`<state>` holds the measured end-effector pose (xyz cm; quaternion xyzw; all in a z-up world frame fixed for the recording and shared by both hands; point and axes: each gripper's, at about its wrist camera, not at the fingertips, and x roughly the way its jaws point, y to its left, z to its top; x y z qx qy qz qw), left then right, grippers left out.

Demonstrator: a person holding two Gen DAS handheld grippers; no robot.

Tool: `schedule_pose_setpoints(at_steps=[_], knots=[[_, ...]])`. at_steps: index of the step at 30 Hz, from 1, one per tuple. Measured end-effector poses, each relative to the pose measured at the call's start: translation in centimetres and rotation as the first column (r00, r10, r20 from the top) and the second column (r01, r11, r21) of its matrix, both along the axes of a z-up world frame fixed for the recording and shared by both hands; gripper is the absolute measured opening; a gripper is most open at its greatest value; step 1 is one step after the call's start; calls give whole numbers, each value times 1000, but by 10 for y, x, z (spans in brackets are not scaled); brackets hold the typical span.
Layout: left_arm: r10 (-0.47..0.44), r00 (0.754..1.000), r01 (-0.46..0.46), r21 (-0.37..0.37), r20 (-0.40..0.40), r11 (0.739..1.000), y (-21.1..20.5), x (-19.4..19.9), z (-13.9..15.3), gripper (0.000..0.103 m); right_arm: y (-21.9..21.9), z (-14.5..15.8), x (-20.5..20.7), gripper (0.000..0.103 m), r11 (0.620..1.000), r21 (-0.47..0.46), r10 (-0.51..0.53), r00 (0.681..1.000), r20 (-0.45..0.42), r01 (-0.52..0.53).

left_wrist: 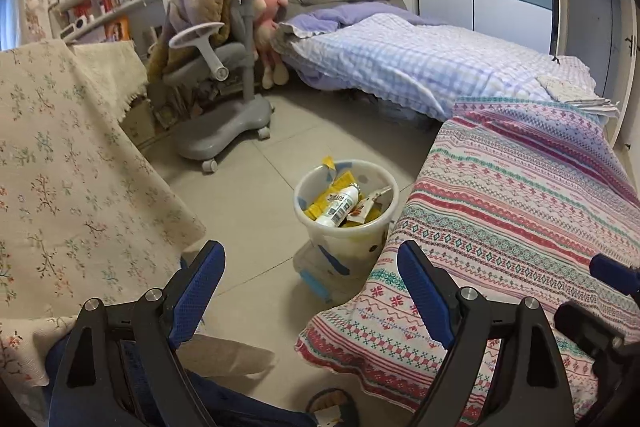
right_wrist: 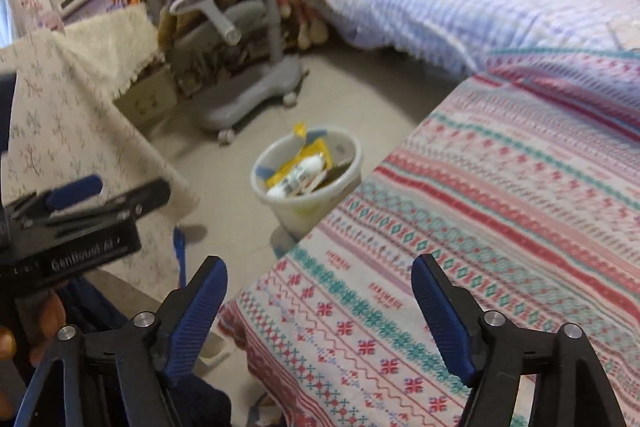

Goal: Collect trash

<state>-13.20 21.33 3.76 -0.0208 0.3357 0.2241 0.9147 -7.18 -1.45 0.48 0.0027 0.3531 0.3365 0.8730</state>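
Observation:
A white plastic bin point(left_wrist: 372, 183) stands on the tiled floor beside the patterned bedcover. Inside it lie a white bottle point(left_wrist: 338, 207), yellow wrappers point(left_wrist: 340, 187) and a brown packet point(left_wrist: 366, 207). My left gripper point(left_wrist: 310, 259) hangs open above the floor, nearer to me than the bin, with nothing between its blue pads. In the right wrist view the bin point(right_wrist: 348, 147) is blurred, with the bottle point(right_wrist: 296, 177) lying in it. My right gripper point(right_wrist: 320, 271) is open and empty over the bedcover's edge. The left gripper's body point(right_wrist: 80, 211) shows at the left of that view.
A striped patterned bedcover point(left_wrist: 520, 211) fills the right side. A floral cloth point(left_wrist: 72, 155) drapes a surface on the left. A grey wheeled chair point(left_wrist: 224, 67) with a brown blanket stands behind the bin. A bed with a checked quilt point(left_wrist: 400, 55) lies beyond. A slippered foot point(left_wrist: 332, 403) is below.

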Motion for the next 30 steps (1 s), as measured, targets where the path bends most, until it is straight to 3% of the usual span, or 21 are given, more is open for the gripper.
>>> schedule_pose_setpoints(at_steps=[30], knots=[[-16, 1000, 16, 17, -19, 1000, -6, 2, -5, 90, 11, -18, -10, 88, 999, -30, 12, 999, 34, -11]])
